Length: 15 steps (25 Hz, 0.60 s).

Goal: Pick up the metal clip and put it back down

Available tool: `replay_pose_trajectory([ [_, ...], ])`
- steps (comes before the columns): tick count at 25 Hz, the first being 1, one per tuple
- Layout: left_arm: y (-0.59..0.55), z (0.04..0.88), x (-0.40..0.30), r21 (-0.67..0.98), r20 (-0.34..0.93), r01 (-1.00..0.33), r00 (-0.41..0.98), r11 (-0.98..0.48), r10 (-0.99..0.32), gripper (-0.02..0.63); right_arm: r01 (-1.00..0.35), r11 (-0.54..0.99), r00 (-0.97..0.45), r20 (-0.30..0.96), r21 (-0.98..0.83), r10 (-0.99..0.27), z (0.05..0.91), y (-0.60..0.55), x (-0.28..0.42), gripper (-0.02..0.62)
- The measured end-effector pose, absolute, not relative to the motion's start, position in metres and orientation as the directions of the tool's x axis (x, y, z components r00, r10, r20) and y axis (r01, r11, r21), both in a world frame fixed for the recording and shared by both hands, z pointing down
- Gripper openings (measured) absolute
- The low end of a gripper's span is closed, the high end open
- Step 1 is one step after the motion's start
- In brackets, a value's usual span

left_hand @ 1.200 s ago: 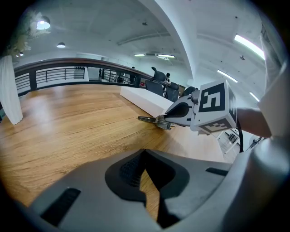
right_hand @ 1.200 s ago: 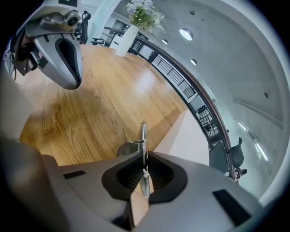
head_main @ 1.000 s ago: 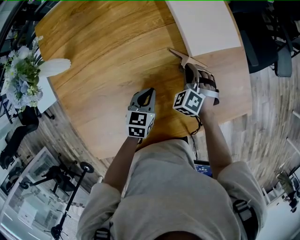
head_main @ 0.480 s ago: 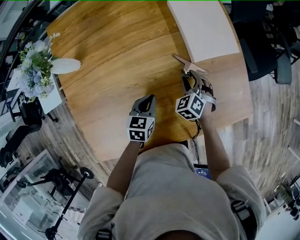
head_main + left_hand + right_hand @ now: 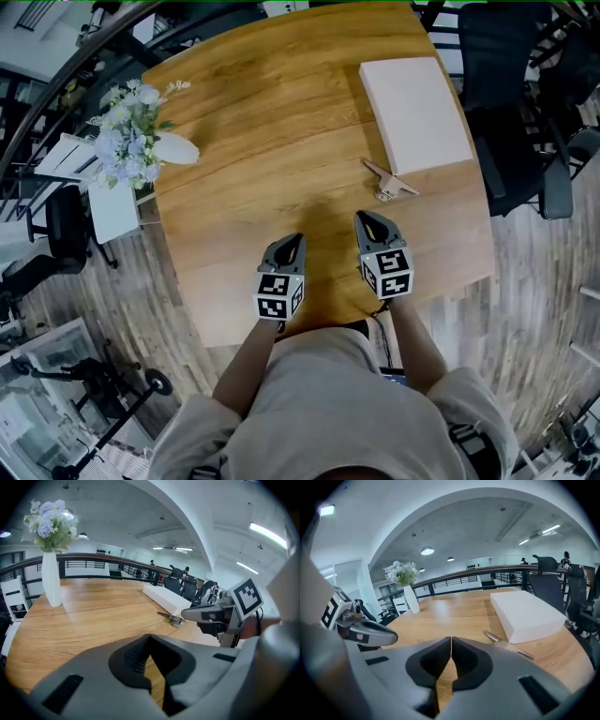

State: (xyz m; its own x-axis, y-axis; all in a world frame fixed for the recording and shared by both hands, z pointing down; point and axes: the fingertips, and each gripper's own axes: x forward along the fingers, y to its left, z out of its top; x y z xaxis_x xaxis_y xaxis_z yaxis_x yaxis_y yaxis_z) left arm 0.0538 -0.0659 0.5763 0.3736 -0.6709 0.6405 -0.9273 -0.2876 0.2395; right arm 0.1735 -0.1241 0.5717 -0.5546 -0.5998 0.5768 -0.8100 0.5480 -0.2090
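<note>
Metal clip (image 5: 389,183) lies on the table (image 5: 253,150) just near of the white box (image 5: 414,112). My right gripper (image 5: 367,220) and left gripper (image 5: 294,242) are both clenched on nothing, nearer me.

1 metal clip (image 5: 390,180), 1 white box (image 5: 414,112), 1 vase w/ flowers (image 5: 174,148), 2 tongs (image 5: 292,242) (image 5: 367,219), 1 table (image 5: 244,112).

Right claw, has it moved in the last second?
Yes. The right claw has pulled back toward the person, away from the white box and the metal clip beside its corner, jaws closing with nothing between them.
</note>
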Motion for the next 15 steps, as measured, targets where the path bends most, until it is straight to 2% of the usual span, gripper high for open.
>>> replay_pose_trajectory([
  [4, -0.057, 0.555, 0.035, 0.250, 0.611, -0.927, 0.375, -0.279, -0.697, 0.023, -0.819, 0.522, -0.555, 0.562, -0.239, -0.613, 0.559, -0.098, 0.149, 0.026],
  [7, -0.060, 0.526, 0.017, 0.230, 0.560, -0.931, 0.364, -0.283, -0.744, 0.023, -0.824, 0.547, -0.537, 0.519, -0.151, -0.665, 0.534, -0.088, 0.123, 0.026],
  [15, -0.059, 0.406, -0.029, 0.134, 0.327, -0.941, 0.339, -0.312, -0.882, 0.023, -0.856, 0.515, -0.506, 0.281, -0.046, -0.816, 0.412, -0.083, 0.076, 0.026],
])
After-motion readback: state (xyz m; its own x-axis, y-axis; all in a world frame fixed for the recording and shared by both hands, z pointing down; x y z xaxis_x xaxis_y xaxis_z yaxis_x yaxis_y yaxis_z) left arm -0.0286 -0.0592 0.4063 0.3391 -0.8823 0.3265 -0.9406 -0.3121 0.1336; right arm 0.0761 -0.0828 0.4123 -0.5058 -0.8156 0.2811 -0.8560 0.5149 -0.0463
